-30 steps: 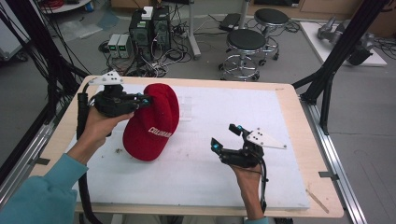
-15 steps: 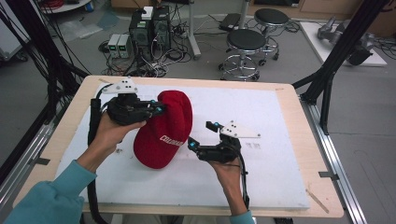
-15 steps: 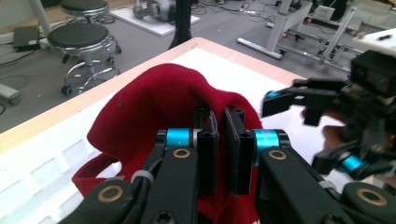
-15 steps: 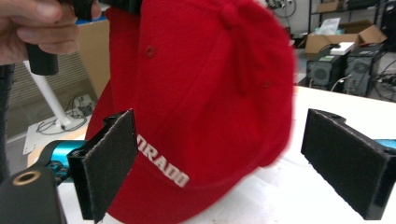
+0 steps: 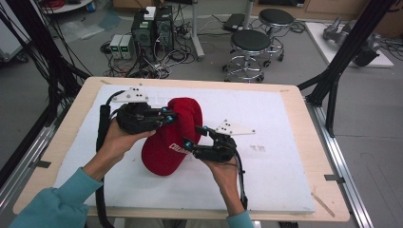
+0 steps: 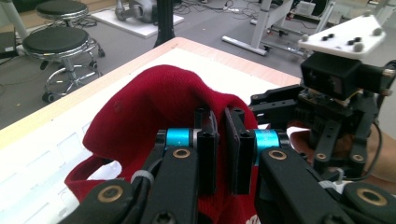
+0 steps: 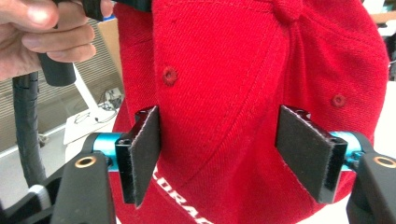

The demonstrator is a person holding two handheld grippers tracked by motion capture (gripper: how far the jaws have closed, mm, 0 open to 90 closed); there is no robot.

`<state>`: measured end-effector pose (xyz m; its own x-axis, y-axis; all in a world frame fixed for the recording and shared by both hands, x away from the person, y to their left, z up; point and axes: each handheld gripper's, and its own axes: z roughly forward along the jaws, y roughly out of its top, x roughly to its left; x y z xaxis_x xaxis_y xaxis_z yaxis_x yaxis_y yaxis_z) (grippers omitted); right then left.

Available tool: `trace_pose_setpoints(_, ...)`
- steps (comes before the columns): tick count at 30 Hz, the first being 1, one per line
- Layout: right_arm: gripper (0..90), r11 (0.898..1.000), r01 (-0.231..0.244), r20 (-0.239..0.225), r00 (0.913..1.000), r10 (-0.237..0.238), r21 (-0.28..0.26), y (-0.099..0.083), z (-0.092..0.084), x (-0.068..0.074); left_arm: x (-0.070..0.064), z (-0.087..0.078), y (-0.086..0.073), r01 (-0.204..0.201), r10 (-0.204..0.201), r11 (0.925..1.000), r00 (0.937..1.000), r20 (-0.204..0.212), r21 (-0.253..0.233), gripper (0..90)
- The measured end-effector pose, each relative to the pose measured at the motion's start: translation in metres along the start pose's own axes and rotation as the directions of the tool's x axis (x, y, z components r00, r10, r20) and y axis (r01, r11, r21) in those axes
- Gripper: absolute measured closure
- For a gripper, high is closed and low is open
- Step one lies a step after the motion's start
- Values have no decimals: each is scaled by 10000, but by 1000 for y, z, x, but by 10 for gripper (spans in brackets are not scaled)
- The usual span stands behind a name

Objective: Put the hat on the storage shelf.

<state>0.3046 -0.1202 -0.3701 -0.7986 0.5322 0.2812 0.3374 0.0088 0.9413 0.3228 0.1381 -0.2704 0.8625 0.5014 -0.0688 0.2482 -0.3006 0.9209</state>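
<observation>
A red baseball cap (image 5: 167, 142) with white lettering is propped up on the white mat (image 5: 285, 123), its crown raised at the left. My left gripper (image 5: 167, 117) is shut on a fold of the cap's (image 6: 154, 102) fabric, pinched between its pads (image 6: 208, 140). My right gripper (image 5: 192, 137) is at the cap's right side. Its jaws have just been closing. The cap's crown (image 7: 224, 70) sits between the pads (image 7: 145, 154), which stand apart and do not press on it. A hand holds the left gripper (image 6: 219, 135) from the left.
The mat covers a wooden table (image 5: 309, 118) with a black frame post (image 5: 342, 61) at its right. Two stools (image 5: 249, 42) and computer boxes with cables (image 5: 152, 26) stand on the floor beyond the far edge.
The left gripper has carried the cap to the right and tipped it up. The right gripper has moved left up to the cap, and its jaws have narrowed around the crown.
</observation>
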Motion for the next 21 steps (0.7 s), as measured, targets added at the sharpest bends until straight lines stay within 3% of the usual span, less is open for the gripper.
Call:
trace_pose_setpoints(3,470,9998,-135,-297,9995,140,168,-1,2,-2,-2,2,-1,-107,107,9999,9999,-25,126,841)
trace_pose_setpoints(4,583,9995,-82,-406,9991,95,303,-1,2,-2,-2,2,-1,-136,137,9998,9999,-10,174,841)
trace_pose_setpoints(5,583,9995,-82,-406,9991,95,303,-1,2,-2,-3,2,-1,-187,188,9996,9998,-25,225,841)
trace_pose_setpoints(9,756,9984,-278,-656,9974,310,487,-1,1,-2,-4,2,-2,-322,323,9989,9995,-40,333,840)
trace_pose_setpoints(21,759,9917,-860,-929,9912,948,951,1,0,-5,-4,4,-4,-273,272,9992,9996,29,279,840)
